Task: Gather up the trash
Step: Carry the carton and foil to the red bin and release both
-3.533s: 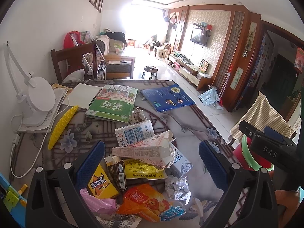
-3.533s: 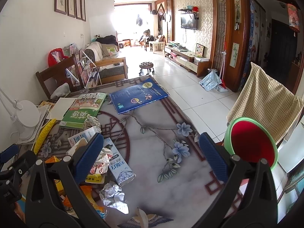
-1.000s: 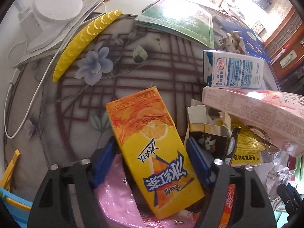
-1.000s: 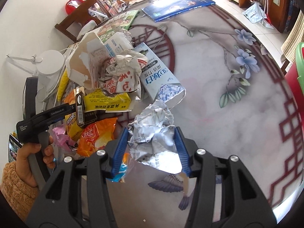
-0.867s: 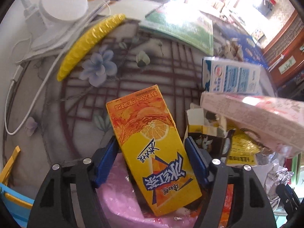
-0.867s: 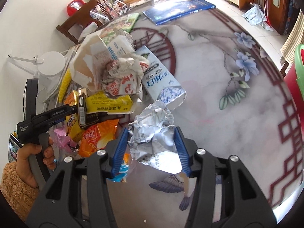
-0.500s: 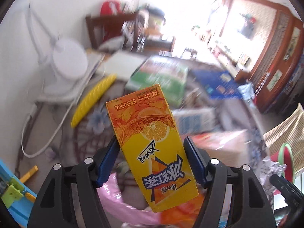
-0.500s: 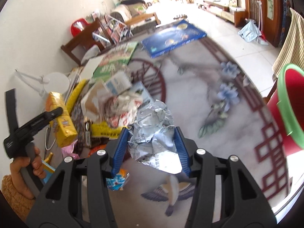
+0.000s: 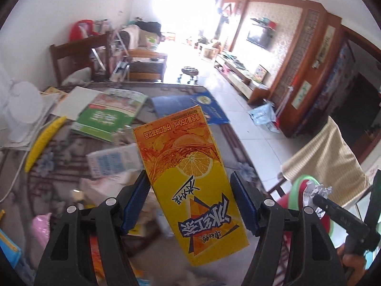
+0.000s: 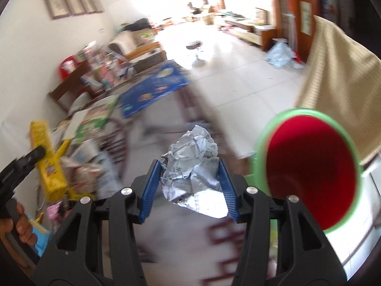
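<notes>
My left gripper is shut on a yellow-orange juice carton, held up above the table. My right gripper is shut on a crumpled silver foil wrapper. A red bin with a green rim stands just right of the right gripper, off the table's edge; it also shows low on the right as the bin in the left wrist view. The right gripper with the foil wrapper hangs in front of it there. The right wrist view catches the juice carton at far left.
More trash lies on the patterned table: a white-blue milk carton, a pink bag, orange wrappers. A green book, a blue book, a yellow strip and a white lamp sit further back. A checked cloth drapes a chair.
Both grippers have lifted off the trash pile with their loads and swung right toward the red bin. The left gripper tilted up, so the room now shows behind the carton.
</notes>
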